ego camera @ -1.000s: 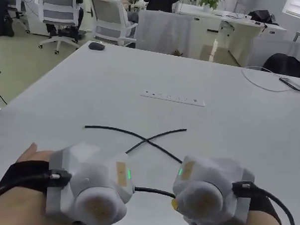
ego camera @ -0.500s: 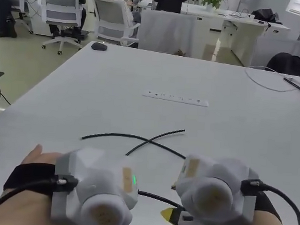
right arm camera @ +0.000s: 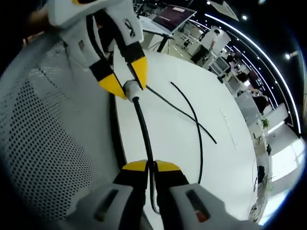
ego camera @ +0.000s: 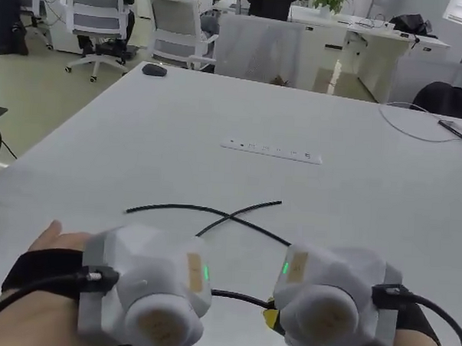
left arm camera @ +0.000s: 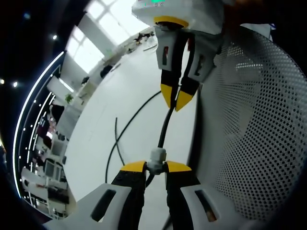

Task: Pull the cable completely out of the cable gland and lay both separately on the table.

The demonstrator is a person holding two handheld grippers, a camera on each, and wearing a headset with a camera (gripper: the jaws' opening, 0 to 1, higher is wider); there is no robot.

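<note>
L gripper (left arm camera: 156,166) clamped on cable gland (left arm camera: 157,159), R gripper (right arm camera: 149,166) pinched on cable (right arm camera: 143,127), both over near edge of table (ego camera: 219,103). Vs 1 s ago, gap btw them is barely wider. Cable's still threaded, I reckon; pull not finished.

Long white socket strip (ego camera: 271,151) set flat at the centre of a pale grey tabletop (ego camera: 125,145), dark oval mouse (ego camera: 153,70) seen upper left, white mesh office chairs (ego camera: 96,14) placed beyond, black phone (ego camera: 457,130) laid at right edge
</note>
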